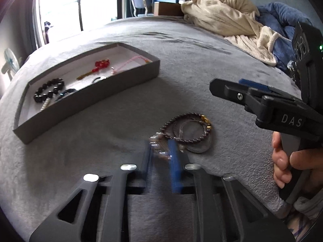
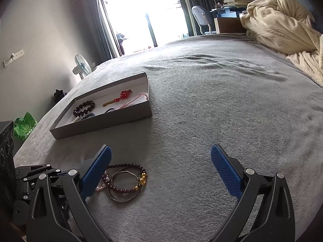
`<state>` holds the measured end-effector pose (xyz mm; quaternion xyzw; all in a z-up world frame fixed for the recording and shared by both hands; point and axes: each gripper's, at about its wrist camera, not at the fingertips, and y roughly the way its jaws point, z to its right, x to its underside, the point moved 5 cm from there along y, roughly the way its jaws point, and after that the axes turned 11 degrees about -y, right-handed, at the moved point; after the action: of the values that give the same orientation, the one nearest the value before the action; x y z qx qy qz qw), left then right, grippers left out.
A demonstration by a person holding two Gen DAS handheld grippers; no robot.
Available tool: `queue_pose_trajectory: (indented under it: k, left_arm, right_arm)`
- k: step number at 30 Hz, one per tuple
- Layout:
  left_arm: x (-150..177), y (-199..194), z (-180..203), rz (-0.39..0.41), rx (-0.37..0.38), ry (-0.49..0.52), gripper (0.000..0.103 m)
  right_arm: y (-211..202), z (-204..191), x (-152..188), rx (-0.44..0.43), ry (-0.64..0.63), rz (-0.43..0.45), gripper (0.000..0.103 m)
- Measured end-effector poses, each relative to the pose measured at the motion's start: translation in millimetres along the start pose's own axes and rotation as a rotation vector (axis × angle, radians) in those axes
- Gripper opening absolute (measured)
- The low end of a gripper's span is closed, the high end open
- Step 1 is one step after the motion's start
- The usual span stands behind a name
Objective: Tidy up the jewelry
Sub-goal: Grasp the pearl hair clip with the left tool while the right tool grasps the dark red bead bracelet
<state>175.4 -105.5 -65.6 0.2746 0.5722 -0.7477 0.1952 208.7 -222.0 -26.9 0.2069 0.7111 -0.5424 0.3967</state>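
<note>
A small pile of bracelets [image 1: 189,130] lies on the grey bedspread: a dark beaded one with gold charms [image 2: 129,178], thin metal bangles and a pink pearl one [image 1: 159,147]. My left gripper [image 1: 161,151] is closed on the pink pearl bracelet at the pile's left edge; its image is blurred. My right gripper [image 2: 160,168] is wide open and empty, held above the bed to the right of the pile. A grey jewelry box [image 1: 101,88] with white lining holds several bracelets; it also shows in the right wrist view [image 2: 105,121].
A cream blanket [image 2: 282,22] and blue bedding [image 1: 282,20] are heaped at the far right of the bed. A fan [image 2: 81,64], bright balcony door, chair and desk stand beyond the bed. A green bag [image 2: 25,126] lies on the floor at left.
</note>
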Motion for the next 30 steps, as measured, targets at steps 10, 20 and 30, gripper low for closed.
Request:
queue_pose_trajectory:
  k: [10, 20, 30]
  left_arm:
    - [-2, -30, -51, 0.060, -0.034, -0.109, 0.014]
    - [13, -47, -109, 0.062, -0.081, -0.212, 0.015]
    - [18, -40, -114, 0.078, -0.087, -0.219, 0.033]
  right_arm:
    - [2, -22, 5, -0.043, -0.087, -0.032, 0.097]
    - [11, -45, 11, -0.100, -0.177, -0.081, 0.097]
    - [29, -41, 18, -0.099, -0.153, -0.167, 0.034]
